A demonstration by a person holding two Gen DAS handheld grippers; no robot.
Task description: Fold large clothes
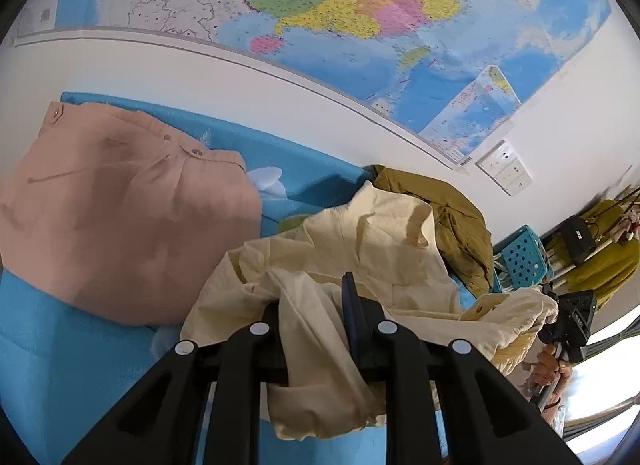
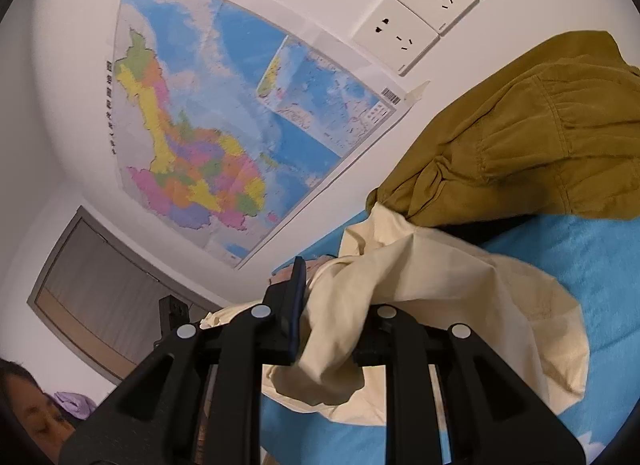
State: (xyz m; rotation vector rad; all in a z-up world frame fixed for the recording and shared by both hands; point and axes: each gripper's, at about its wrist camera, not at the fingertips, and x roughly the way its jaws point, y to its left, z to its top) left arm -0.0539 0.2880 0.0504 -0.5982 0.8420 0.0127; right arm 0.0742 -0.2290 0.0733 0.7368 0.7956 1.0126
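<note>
Left tool (image 1: 316,329) and right tool (image 2: 340,329) both pinching cream garment (image 1: 360,257) | I'm lifting it off blue bed (image 1: 60,345) | next: spreading it flat ahead.

Folded trousers (image 1: 120,217) left of crumpled shirt (image 1: 360,249), jacket (image 1: 452,217) behind, all on bed (image 1: 60,365).

Both pictures are evenly lit by soft daylight, and in the left wrist view a window (image 1: 600,381) at the lower right edge is burnt out to plain white — the strongest glare in either frame. The fisheye lens bends the straight edge of the wall map (image 1: 360,25) into a curve and leaves black corners around the round picture. Shadows are soft, the cream garment (image 2: 420,285) looks a little smeared, and things at the rim are blurred.
</note>
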